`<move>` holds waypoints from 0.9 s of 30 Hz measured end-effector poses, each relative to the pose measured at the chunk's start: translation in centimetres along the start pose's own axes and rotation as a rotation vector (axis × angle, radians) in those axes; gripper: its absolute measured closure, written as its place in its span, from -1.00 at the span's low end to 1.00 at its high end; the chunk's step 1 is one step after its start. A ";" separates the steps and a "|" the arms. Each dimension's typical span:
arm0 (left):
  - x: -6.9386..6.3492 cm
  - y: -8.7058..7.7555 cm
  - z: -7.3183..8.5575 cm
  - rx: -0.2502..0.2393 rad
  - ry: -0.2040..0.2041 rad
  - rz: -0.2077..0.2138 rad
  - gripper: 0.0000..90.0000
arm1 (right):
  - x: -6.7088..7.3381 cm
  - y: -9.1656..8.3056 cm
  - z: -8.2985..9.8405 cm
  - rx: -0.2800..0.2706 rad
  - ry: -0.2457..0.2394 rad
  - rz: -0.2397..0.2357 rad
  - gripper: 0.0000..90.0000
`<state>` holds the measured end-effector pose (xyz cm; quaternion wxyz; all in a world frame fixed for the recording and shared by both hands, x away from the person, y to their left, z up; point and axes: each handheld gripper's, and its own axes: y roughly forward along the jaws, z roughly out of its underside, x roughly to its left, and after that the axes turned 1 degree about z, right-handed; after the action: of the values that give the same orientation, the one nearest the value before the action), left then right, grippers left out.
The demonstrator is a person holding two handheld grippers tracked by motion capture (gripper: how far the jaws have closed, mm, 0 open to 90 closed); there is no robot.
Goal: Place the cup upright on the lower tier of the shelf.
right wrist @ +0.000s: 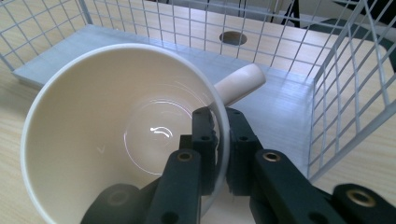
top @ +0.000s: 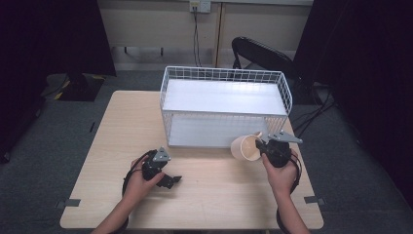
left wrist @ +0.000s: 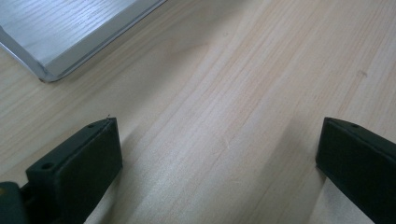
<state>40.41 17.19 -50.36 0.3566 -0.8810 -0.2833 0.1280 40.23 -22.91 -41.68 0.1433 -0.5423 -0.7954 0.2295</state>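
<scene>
A cream cup (top: 246, 147) (right wrist: 107, 126) hangs tilted just in front of the white wire rack (top: 224, 105), its mouth facing the camera. My right gripper (top: 261, 145) (right wrist: 220, 149) is shut on the cup's rim, one jaw inside the wall and one outside, next to the handle (right wrist: 240, 84). The cup is empty. My left gripper (top: 171, 180) (left wrist: 219, 154) rests low over the wooden table (top: 117, 136) at the front left. Its jaws stand wide apart with only bare wood between them.
The rack has two white shelves, an upper one (top: 224, 95) and a lower one (top: 204, 132) (right wrist: 280, 107) open towards me. A corner of the lower shelf (left wrist: 70, 32) lies ahead of the left gripper. A black chair (top: 258, 51) stands behind the table.
</scene>
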 end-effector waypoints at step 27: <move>0.0 0.0 0.0 0.000 0.000 0.000 -1.00 | 1.1 2.9 -1.1 -0.076 -0.009 0.090 0.88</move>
<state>40.41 17.19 -50.36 0.3565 -0.8810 -0.2834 0.1280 42.61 -20.74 -42.31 0.1085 -0.5815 -0.7790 0.2081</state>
